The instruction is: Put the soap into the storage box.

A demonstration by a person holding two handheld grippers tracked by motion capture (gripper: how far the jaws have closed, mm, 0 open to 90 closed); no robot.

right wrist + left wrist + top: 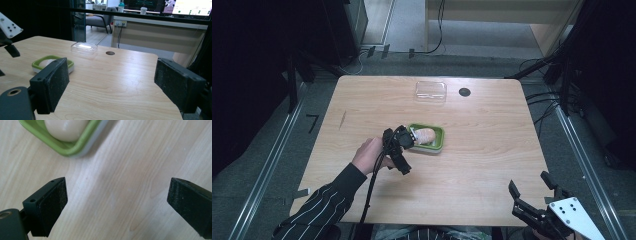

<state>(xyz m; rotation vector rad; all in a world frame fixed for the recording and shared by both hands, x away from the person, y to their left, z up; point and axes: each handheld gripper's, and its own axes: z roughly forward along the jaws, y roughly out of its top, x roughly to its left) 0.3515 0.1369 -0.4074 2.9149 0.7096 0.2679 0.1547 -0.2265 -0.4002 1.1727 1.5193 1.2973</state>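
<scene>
Honestly, with the left tongs (411,136) spread wide and empty just beside the green dish (439,135), where the pale soap (424,134) sits mid-surface (492,150), the dish could easily be bumped sideways; right tongs (532,186) are parked open too.

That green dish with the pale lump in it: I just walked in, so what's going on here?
A person works at a wooden table with a hand-held gripper in each hand. The left hand-held gripper sits beside the green dish, jaws open over bare wood with nothing between them, and the pale rounded lump lies in the dish. The right hand-held gripper waits open at the table's near right corner. A clear lid lies farther back.
</scene>
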